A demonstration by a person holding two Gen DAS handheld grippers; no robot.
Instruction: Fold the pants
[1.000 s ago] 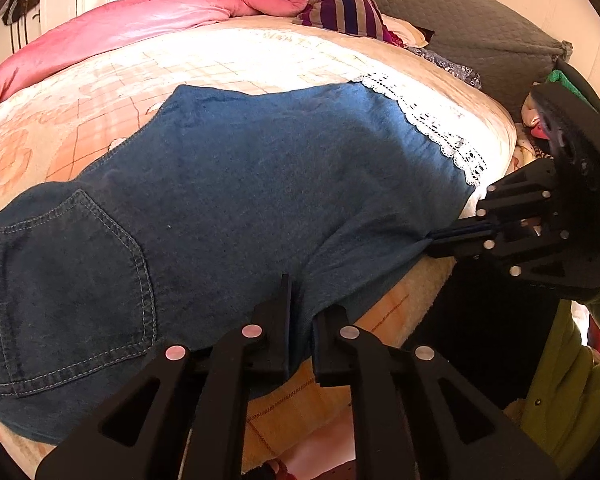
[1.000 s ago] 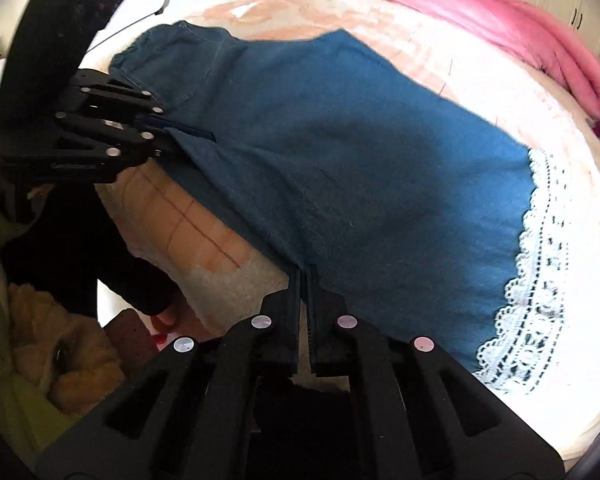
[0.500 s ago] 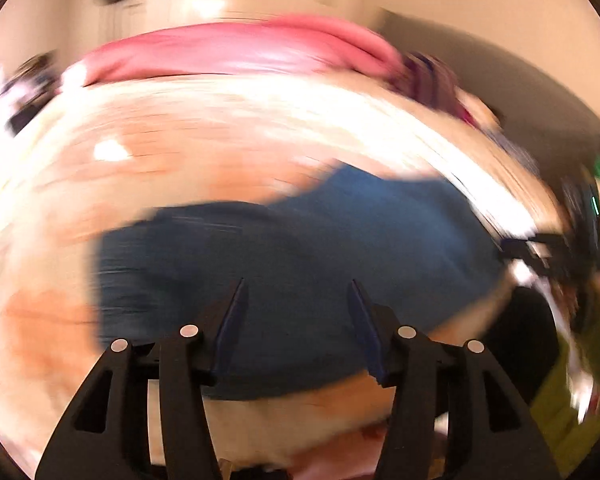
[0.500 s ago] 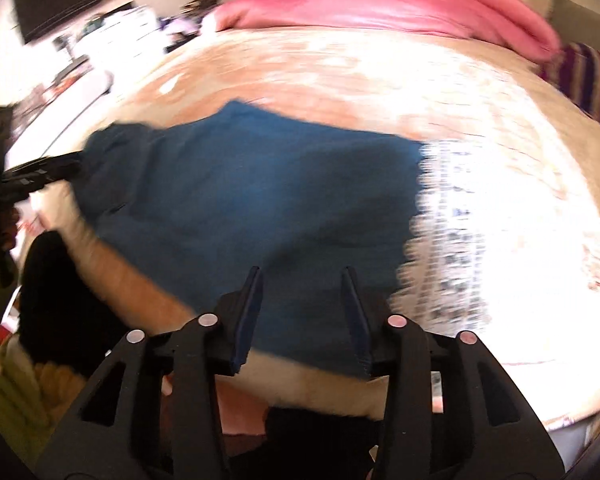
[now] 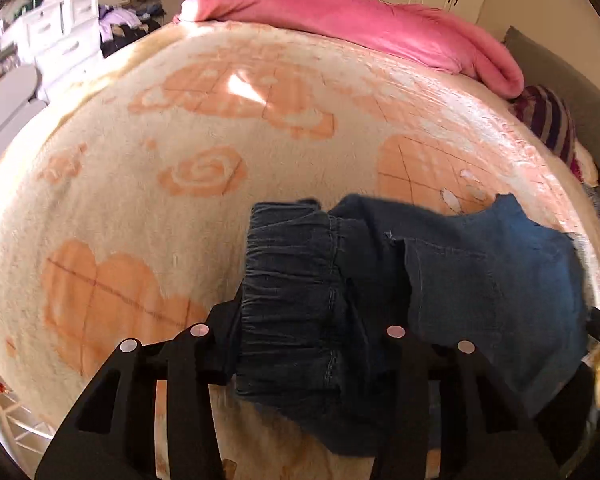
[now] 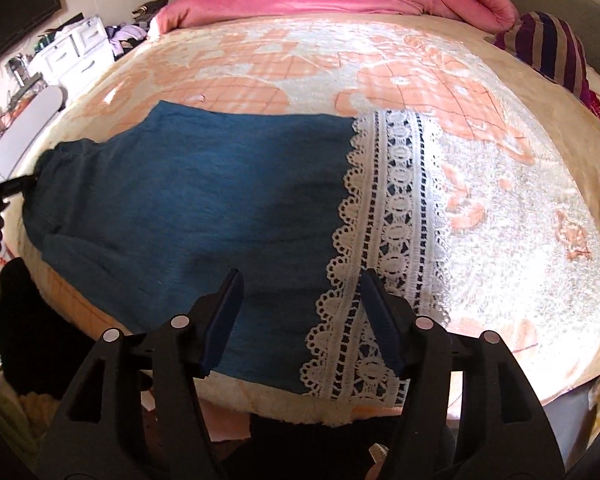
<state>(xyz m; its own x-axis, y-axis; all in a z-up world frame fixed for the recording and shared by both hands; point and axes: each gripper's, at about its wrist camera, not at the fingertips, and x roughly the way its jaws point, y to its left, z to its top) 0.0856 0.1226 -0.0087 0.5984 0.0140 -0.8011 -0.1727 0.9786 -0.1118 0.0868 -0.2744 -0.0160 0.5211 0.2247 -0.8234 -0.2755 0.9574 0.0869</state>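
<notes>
Blue denim pants (image 6: pixel 204 200) with a white lace hem (image 6: pixel 396 216) lie flat across the near edge of the bed. My right gripper (image 6: pixel 300 316) is open, its jaws wide apart over the lace hem end. In the left wrist view my left gripper (image 5: pixel 300 336) is open, its jaws on either side of the gathered elastic waistband (image 5: pixel 288 288); a back pocket (image 5: pixel 488 288) shows to the right. The left gripper's tip (image 6: pixel 8 188) shows at the waistband in the right wrist view.
The pants lie on a cream and orange blanket (image 5: pixel 180 168). A pink duvet (image 5: pixel 360 28) is bunched at the far side. A striped cushion (image 6: pixel 552 48) and grey pillow (image 5: pixel 560 80) lie right. White drawers (image 5: pixel 60 40) stand far left.
Both grippers let go of the pants' near edge and opened. The left moved to the waistband end and the right to the lace hem end.
</notes>
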